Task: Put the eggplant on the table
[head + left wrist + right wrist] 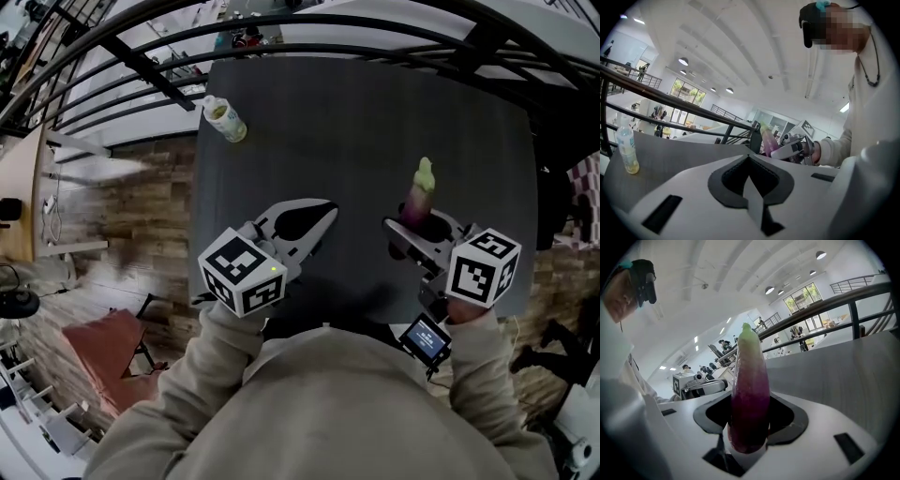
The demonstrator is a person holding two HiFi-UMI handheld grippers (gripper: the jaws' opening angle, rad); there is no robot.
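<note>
A purple eggplant [420, 192] with a pale green tip stands upright between the jaws of my right gripper [410, 225], which is shut on its lower end above the right side of the dark table [375, 112]. In the right gripper view the eggplant [749, 394] fills the middle, and the right gripper [750, 401] clamps it at the base. My left gripper [322, 214] hangs over the table's left half, shut with nothing in it. In the left gripper view its jaws meet at the tip of the left gripper [749, 155], and the eggplant [768, 140] shows beyond.
A clear plastic bottle [225, 119] with yellowish liquid stands at the table's far left corner; the bottle [626, 147] also shows in the left gripper view. Black railings [141, 66] run behind the table. A red chair [108, 342] stands on the wood floor at the left.
</note>
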